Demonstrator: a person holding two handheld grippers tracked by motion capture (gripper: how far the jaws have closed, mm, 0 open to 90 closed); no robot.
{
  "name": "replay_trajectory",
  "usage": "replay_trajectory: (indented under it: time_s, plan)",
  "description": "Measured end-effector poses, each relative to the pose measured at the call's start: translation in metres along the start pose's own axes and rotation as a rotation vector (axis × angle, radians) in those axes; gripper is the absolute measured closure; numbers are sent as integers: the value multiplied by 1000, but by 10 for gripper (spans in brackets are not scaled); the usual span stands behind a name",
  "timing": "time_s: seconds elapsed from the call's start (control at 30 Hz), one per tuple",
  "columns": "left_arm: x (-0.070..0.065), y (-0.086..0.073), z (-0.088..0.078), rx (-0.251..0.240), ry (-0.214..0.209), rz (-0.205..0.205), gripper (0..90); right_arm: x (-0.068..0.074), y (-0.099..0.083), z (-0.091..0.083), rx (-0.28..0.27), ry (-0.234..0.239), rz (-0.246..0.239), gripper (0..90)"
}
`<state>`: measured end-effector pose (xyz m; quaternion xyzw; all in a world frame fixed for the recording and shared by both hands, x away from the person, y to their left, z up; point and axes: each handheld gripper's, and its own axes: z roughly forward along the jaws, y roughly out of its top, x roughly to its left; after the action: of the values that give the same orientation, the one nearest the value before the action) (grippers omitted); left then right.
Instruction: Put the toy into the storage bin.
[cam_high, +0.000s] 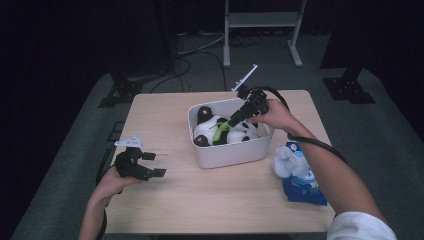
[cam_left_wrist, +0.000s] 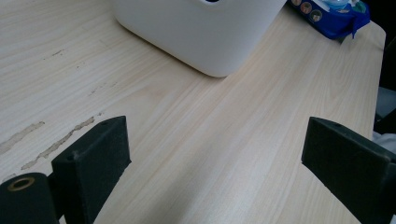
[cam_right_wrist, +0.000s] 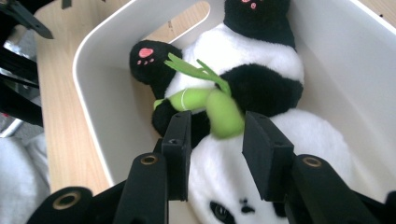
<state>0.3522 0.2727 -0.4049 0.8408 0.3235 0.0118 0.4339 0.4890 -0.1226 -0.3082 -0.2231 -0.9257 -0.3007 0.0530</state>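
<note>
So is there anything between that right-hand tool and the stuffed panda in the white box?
Nothing visible. The right tool is already inside the white box, its jaws apart on either side of the panda's green bamboo stalk, whether touching it I cannot tell.

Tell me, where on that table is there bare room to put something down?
The widest bare patch runs along the table's near edge, between the left claw and the blue packet. The far left corner behind that claw is free too. The white bin, holding a panda toy and the right claw, is crowded.
</note>
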Motion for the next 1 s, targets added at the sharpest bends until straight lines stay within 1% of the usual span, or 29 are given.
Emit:
replay_trajectory:
  time_s: [0.03,0.23,0.4,0.47,0.53,0.57,0.73,1.0]
  plan:
    - [0,0,0,2,1,1,65,0,-2,-3,-6,6,4,612]
    - [0,0,1,3,-1,5,64,5,-15,-22,-52,-3,19,592]
    - [1,1,1,1,1,3,64,8,-26,-36,-75,-17,25,583]
    - [1,0,2,7,-2,7,64,9,-31,-40,-85,-14,33,579]
    - [2,1,2,5,3,1,64,10,-34,-43,-87,-22,34,576]
    - [2,0,1,3,-2,-3,64,10,-36,-45,-89,-23,41,576]
    - [1,1,2,6,2,4,64,11,-45,-54,-106,-37,54,569]
    - [0,1,1,5,6,6,64,14,-58,-62,-128,-47,62,551]
